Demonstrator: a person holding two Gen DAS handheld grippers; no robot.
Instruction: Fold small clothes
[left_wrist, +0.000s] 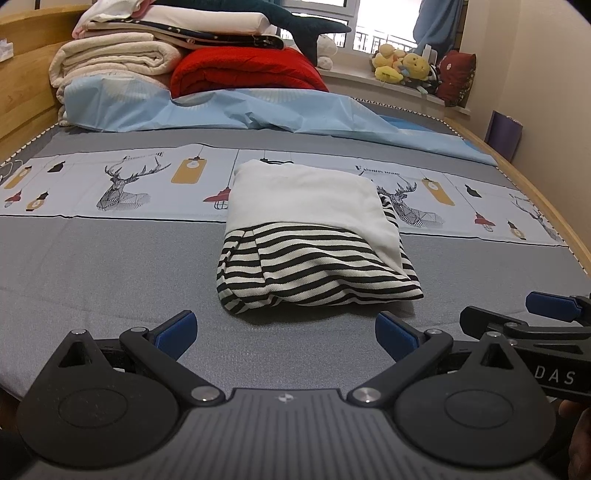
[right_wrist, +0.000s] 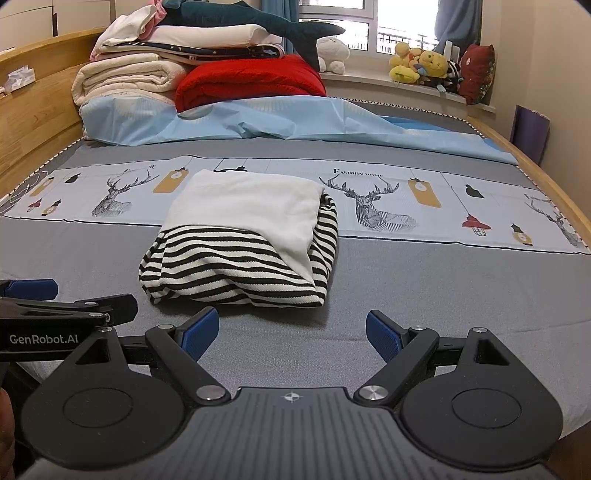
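The garment (left_wrist: 314, 236) is soft knit cloth, part plain, part striped. The sheet (left_wrist: 110, 280) is finely woven matt fabric. The bed frame (right_wrist: 40, 122) is smooth wood. Both grippers (left_wrist: 286, 332) (right_wrist: 291, 334) are matt plastic, with textured pads (left_wrist: 179, 326) and shiny metal pins.

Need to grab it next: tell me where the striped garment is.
The striped garment lies folded mid-bed in both views, just ahead of the open left gripper, overlapping the deer-print band.

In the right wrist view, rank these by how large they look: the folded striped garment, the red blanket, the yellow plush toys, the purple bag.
Largest to smallest as they appear:
1. Folded striped garment, though it is nearest the camera
2. Red blanket
3. Yellow plush toys and purple bag: look alike, so unranked
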